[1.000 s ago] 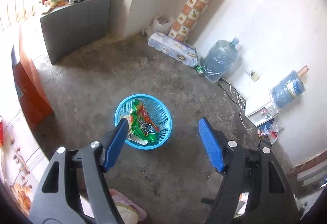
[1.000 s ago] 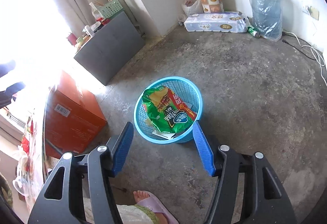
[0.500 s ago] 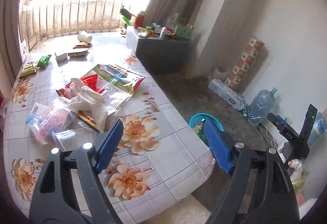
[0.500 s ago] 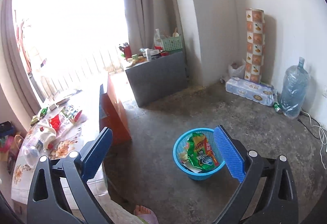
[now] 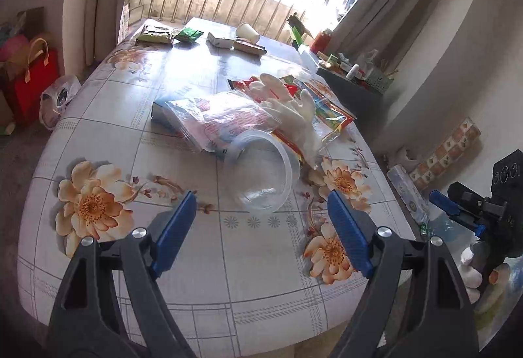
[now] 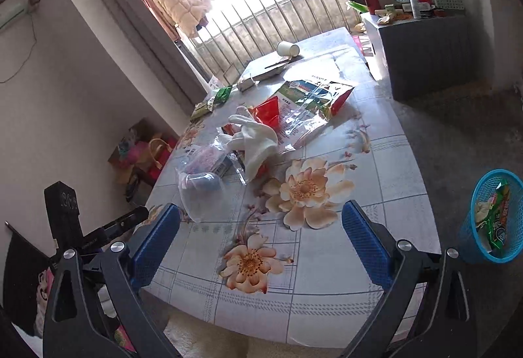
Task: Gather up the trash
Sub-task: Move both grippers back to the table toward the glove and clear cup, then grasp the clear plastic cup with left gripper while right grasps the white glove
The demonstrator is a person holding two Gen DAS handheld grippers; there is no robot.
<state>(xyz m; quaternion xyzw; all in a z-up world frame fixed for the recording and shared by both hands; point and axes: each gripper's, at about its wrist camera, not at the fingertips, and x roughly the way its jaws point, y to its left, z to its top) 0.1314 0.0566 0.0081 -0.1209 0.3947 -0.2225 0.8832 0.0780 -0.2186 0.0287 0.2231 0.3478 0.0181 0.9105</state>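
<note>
my left claw hangs released over the flowered desk, its blue pads wide apart and empty — just ahead lies a clear plastic cup on its side, touching a heap of wrappers and a white glove. my right claw is released too, empty over the desk's near edge, and the blue trash basket stands on the floor to the right.

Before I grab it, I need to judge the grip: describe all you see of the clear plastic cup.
The clear plastic cup is thin, transparent and looks empty. It lies tipped on its side on the floral tablecloth, its wide mouth turned toward the camera. Its far end touches the plastic bags behind it. Neither gripper touches it.
</note>
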